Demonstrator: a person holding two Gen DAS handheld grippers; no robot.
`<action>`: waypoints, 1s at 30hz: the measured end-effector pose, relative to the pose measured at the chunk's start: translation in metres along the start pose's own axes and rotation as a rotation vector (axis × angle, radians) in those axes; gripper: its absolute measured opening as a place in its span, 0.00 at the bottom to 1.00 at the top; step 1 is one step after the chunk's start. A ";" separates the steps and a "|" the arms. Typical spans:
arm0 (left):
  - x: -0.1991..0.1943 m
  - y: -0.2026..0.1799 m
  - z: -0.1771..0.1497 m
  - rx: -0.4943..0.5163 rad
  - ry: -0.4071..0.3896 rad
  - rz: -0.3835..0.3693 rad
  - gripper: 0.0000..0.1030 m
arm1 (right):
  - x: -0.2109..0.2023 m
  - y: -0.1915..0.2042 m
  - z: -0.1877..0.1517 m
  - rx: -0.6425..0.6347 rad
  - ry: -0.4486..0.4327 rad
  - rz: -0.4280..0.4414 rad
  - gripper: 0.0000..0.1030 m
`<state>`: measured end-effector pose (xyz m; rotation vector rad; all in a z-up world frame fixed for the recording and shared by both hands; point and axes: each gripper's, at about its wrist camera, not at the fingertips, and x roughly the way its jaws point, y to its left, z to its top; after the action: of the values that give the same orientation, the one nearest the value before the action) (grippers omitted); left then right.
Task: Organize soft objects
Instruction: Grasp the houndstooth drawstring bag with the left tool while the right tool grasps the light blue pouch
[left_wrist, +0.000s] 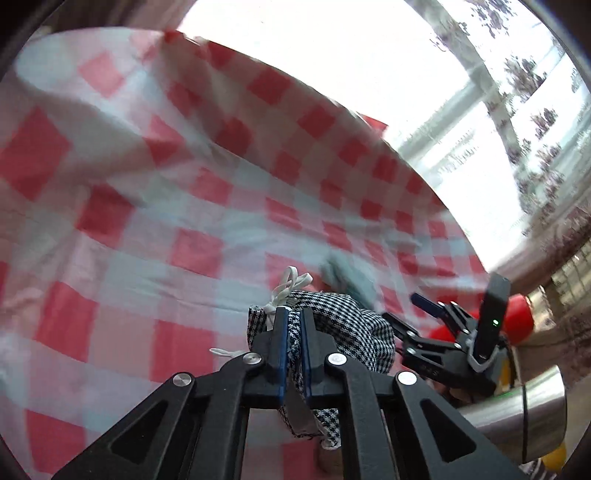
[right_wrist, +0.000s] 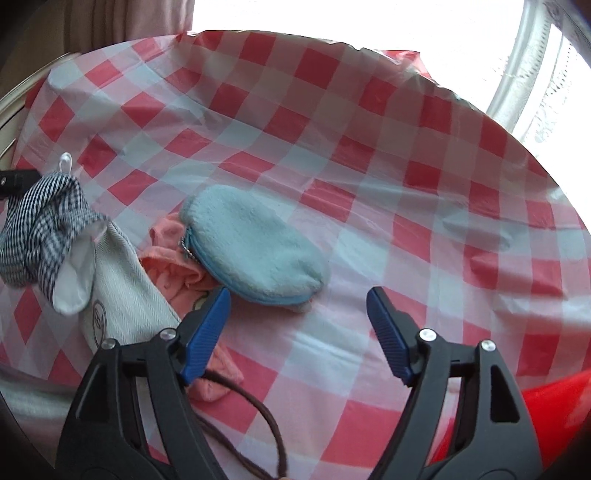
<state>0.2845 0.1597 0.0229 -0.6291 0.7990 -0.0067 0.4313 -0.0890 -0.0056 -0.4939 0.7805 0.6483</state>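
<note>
Houndstooth pouch clamped in left gripper, right gripper wide, empty, near blue pouch

Houndstooth pouch lifted; fluffy blue pouch flat beside pink cloth

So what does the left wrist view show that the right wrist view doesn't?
Only the left wrist view: the left gripper shut on the houndstooth pouch, the right gripper from the side, and a metal cup.

Only the right wrist view: the right gripper's fingers apart with nothing between them, the white pouch, the pink cloth and a brown cord.

Both: the red-checked tablecloth, the houndstooth pouch and the blue fuzzy pouch, blurred in the left view.
</note>
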 end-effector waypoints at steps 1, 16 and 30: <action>-0.004 0.007 0.002 -0.012 -0.018 0.030 0.06 | 0.004 0.001 0.002 -0.007 0.005 0.006 0.78; 0.016 0.037 -0.030 0.040 0.025 0.287 0.12 | 0.053 -0.006 0.021 0.092 0.060 0.152 0.57; 0.017 0.039 -0.036 -0.020 0.004 0.223 0.65 | 0.034 -0.013 0.047 0.078 0.012 0.080 0.91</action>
<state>0.2636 0.1691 -0.0276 -0.5563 0.8708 0.2036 0.4811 -0.0571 -0.0003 -0.3977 0.8371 0.6872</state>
